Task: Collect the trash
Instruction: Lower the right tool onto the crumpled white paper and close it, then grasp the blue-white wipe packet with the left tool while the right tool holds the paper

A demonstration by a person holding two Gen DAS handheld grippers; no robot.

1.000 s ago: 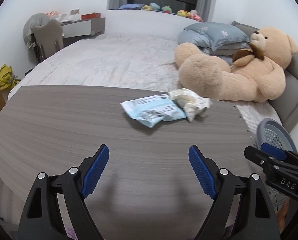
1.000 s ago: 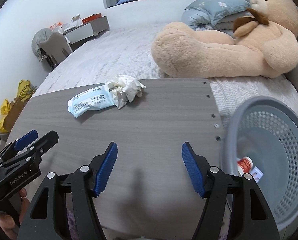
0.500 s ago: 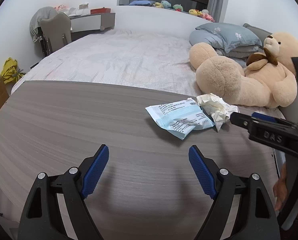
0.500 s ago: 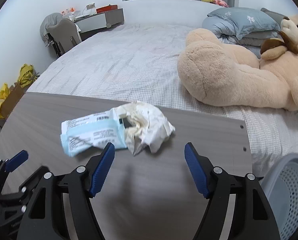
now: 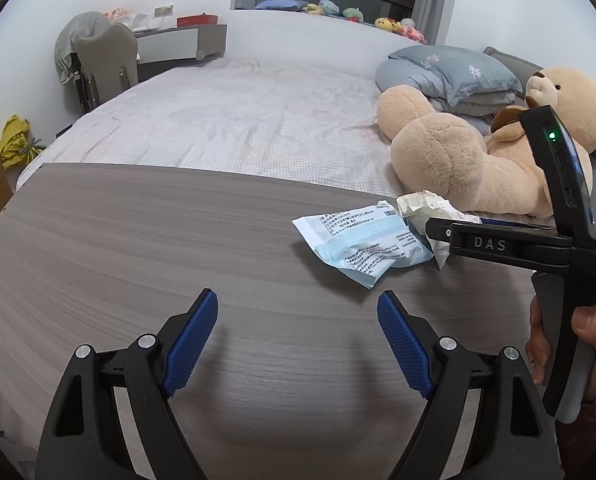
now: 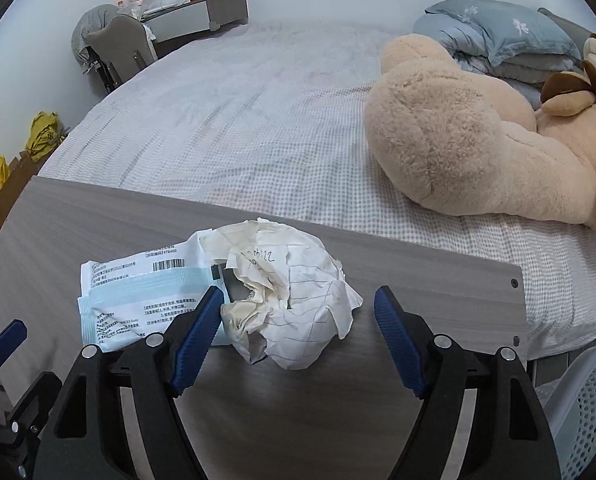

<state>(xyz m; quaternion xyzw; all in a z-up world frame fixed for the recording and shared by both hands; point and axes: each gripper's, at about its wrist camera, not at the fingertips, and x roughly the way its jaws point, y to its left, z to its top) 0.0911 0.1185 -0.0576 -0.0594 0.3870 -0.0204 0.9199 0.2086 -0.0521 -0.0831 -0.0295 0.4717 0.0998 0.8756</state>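
A crumpled white paper ball (image 6: 298,300) lies on the grey wooden table (image 6: 417,280), touching a blue-and-white printed packet (image 6: 138,296) on its left. My right gripper (image 6: 298,308) straddles the paper ball with its jaws opening. The left pad is close against the paper and the right pad stands clear of it. In the left wrist view the right gripper (image 5: 449,228) comes in from the right over the paper ball (image 5: 425,208) and the packet (image 5: 361,244). My left gripper (image 5: 298,320) is open over bare table, nearer than the packet.
A grey perforated basket (image 6: 585,400) stands off the table's right end. Behind the table is a bed (image 5: 238,120) with a big tan teddy bear (image 5: 457,168) and pillows. A person's hand (image 5: 589,332) holds the right gripper's handle.
The right gripper has swept from beside the basket over to the crumpled paper, which now sits between its widening jaws. The left gripper shifted slightly at first, then stayed put, still open.
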